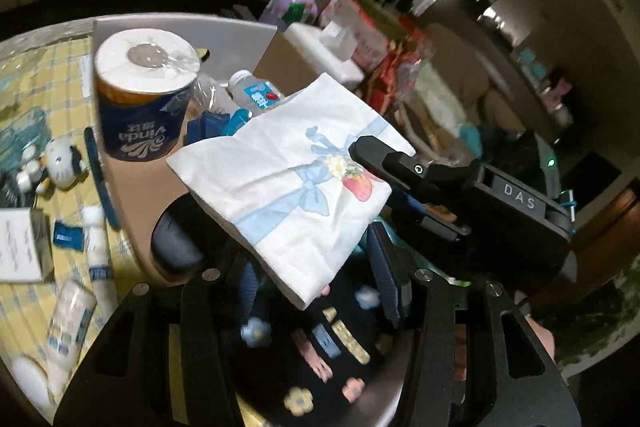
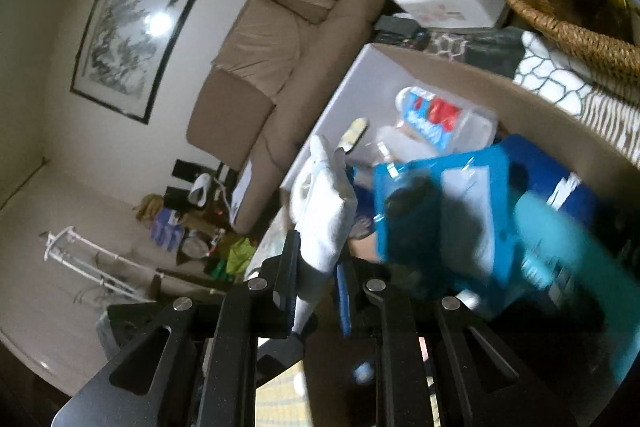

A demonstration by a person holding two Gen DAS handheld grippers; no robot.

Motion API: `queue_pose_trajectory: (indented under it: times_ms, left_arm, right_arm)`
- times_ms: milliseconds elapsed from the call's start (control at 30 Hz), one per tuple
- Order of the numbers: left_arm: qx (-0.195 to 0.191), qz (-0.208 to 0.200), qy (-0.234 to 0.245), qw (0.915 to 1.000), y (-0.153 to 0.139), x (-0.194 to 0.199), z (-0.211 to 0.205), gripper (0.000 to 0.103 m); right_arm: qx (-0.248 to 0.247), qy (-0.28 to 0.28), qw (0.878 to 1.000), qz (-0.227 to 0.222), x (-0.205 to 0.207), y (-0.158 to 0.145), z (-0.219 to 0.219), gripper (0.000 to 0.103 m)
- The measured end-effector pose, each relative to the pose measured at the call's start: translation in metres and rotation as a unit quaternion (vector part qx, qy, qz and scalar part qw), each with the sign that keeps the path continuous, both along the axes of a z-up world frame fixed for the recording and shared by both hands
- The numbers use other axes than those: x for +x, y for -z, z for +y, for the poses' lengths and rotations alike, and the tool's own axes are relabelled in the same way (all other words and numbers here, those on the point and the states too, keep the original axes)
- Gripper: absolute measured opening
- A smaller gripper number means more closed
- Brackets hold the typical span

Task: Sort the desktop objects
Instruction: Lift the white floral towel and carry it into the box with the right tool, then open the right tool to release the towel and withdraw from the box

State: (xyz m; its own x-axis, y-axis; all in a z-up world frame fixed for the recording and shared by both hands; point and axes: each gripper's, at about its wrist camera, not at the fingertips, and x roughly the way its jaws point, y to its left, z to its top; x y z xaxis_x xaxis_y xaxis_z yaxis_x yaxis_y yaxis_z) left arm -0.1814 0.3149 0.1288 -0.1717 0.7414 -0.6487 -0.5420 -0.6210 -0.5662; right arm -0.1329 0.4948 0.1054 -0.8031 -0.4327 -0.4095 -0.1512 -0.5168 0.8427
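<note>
One soft printed napkin (image 1: 288, 187) — creased, square.

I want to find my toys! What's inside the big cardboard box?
Inside the cardboard box stand a toilet paper roll and a water bottle, with blue packets beside them. The flowered napkin covers the rest, so anything beneath stays hidden.

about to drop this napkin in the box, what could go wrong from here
1. The right tongs pinch the napkin only near one edge; the rest hangs loose and could slip or tear.
2. The box is already crowded by the toilet roll and bottle, so the napkin may drape over the rim and slide out.
3. The left tongs sit right under the napkin and could snag it.
</note>
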Motion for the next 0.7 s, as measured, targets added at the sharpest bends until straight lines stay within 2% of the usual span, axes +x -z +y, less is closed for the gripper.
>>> queue_pose_trajectory:
  times_ms: [133, 200, 233, 300, 367, 400, 567, 700]
  left_arm:
    - [-0.058, 0.005, 0.004, 0.9983, 0.015, -0.002, 0.021, 0.047]
    - [-0.069, 0.022, 0.003, 0.9973, 0.016, 0.005, 0.021, 0.048]
    - [-0.071, 0.026, 0.002, 0.9972, 0.014, 0.009, 0.020, 0.048]
    - [-0.069, 0.030, 0.003, 0.9971, 0.010, 0.013, 0.019, 0.051]
    - [-0.074, 0.036, -0.001, 0.9966, 0.003, 0.021, 0.012, 0.058]
    - [-0.076, 0.036, -0.003, 0.9965, 0.002, 0.019, 0.010, 0.059]
    - [-0.074, 0.035, -0.018, 0.9965, -0.009, 0.020, -0.009, 0.060]
    - [-0.076, 0.040, -0.034, 0.9957, -0.019, 0.031, -0.032, 0.071]
  right_arm:
    - [0.031, 0.017, 0.998, -0.045, -0.007, 0.017, 0.019, 0.019]
    - [0.052, 0.020, 0.996, -0.071, -0.009, 0.024, 0.025, 0.026]
    - [0.043, 0.014, 0.996, -0.070, -0.009, 0.025, 0.028, 0.027]
    - [0.074, 0.011, 0.994, -0.077, -0.006, 0.018, 0.028, 0.037]
    - [0.132, 0.017, 0.986, -0.103, -0.001, 0.006, 0.025, 0.071]
    - [0.140, 0.017, 0.985, -0.104, 0.002, 0.002, 0.025, 0.074]
    - [0.176, 0.021, 0.980, -0.093, 0.022, -0.027, 0.027, 0.074]
    - [0.204, 0.019, 0.975, -0.088, 0.037, -0.048, 0.019, 0.074]
